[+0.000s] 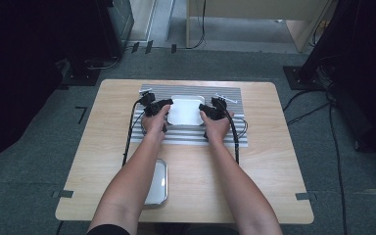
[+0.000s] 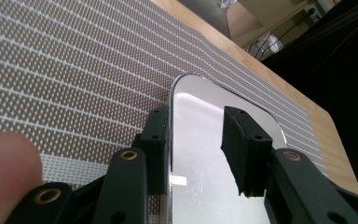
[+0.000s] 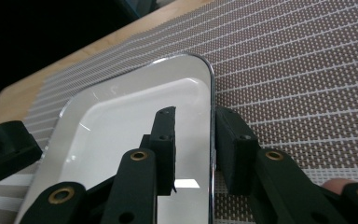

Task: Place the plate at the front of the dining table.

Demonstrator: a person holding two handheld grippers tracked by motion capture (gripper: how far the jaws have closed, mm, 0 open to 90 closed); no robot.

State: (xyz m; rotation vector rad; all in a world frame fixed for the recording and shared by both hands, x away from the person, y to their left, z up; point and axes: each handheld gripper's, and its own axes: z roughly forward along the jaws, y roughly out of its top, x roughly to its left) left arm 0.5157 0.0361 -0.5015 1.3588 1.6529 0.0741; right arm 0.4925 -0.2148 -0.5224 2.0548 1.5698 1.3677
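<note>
Striped mat toward the bench's far edge carries the tray, whose left rim my left gripper and right rim my right gripper straddle, jaws not yet clenched; stiff, slippery metal, likely light, so grip both rims.

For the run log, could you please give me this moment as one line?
tray on striped mat | left gripper open, straddling rim | right gripper open, straddling opposite rim | second tray near edge

Shiny rectangular metal tray, rounded corners, lying flat, centred on striped placemat.
</note>
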